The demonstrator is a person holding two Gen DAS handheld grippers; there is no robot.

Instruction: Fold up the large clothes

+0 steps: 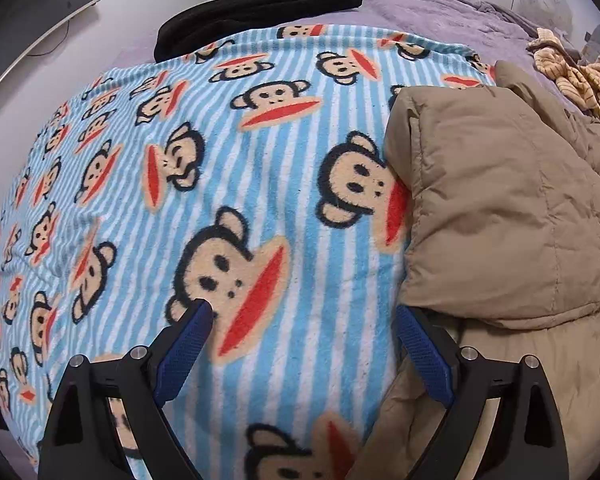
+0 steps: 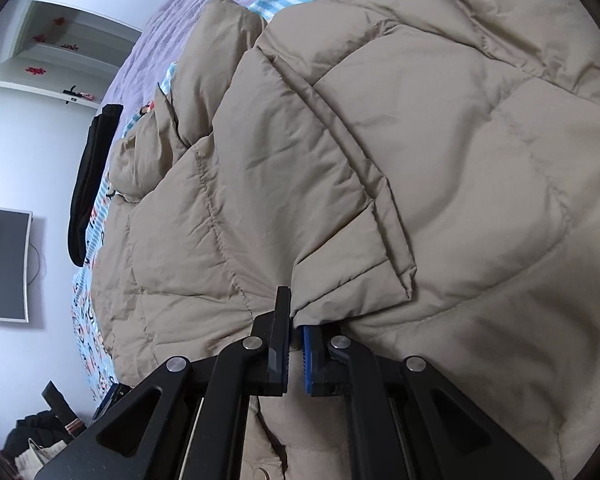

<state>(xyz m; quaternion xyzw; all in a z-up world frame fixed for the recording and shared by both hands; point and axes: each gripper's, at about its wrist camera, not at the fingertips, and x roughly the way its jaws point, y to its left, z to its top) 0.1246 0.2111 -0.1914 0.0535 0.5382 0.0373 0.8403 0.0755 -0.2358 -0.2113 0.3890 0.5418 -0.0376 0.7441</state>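
A tan puffer jacket (image 1: 500, 208) lies partly folded on a blue striped monkey-print blanket (image 1: 228, 168), at the right of the left wrist view. My left gripper (image 1: 304, 316) is open and empty, low over the blanket beside the jacket's left edge; its right finger (image 1: 420, 344) is next to the jacket. In the right wrist view the jacket (image 2: 380, 160) fills the frame. My right gripper (image 2: 296, 320) is shut on a fold of the jacket's edge.
A folded black garment (image 1: 260, 4) lies at the blanket's far edge on the purple bedspread (image 1: 440, 4). A striped yellow garment (image 1: 572, 72) lies at the far right. A wall screen (image 2: 4, 264) and floor clutter (image 2: 44, 436) show at the left.
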